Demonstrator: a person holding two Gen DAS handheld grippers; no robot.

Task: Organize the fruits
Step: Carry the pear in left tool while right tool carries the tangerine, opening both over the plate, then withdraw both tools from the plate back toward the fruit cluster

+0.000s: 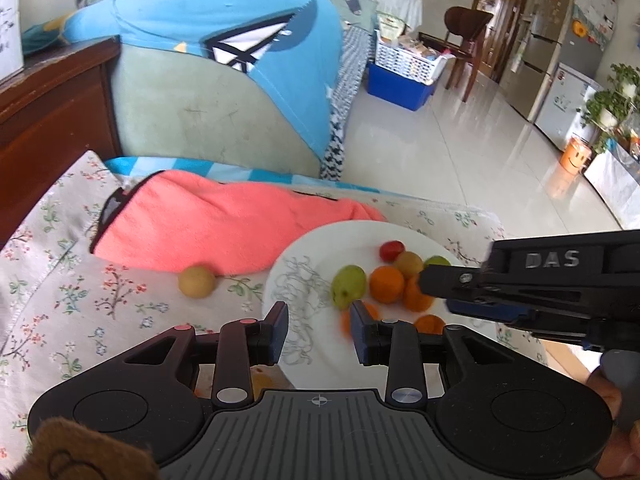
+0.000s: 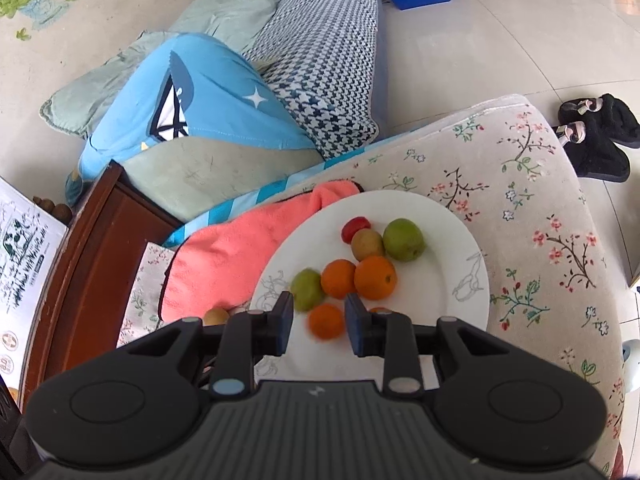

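Observation:
A white plate [image 1: 340,240] [image 2: 440,248] lies on a floral-covered seat and holds several fruits: oranges [image 2: 375,277], green fruits [image 2: 403,239], a yellow-brown one [image 2: 367,244] and a small red one [image 2: 355,228]. A yellowish fruit [image 1: 196,282] sits off the plate beside a pink towel. My left gripper [image 1: 318,332] hovers over the plate's near edge, open, with only a blurred orange [image 1: 345,322] by its right finger. My right gripper [image 2: 320,322] [image 1: 436,294] is over the plate; a small blurred orange [image 2: 326,322] lies between its fingers with a gap on the left, not pressed.
The pink towel [image 1: 224,224] lies against the plate's far-left side. A wooden armrest [image 2: 100,248] and blue cloth [image 1: 224,20] stand behind. The seat's edge [image 2: 576,184] drops to a tiled floor with black slippers [image 2: 596,136]. A brown plush thing [image 1: 80,456] sits under my left gripper.

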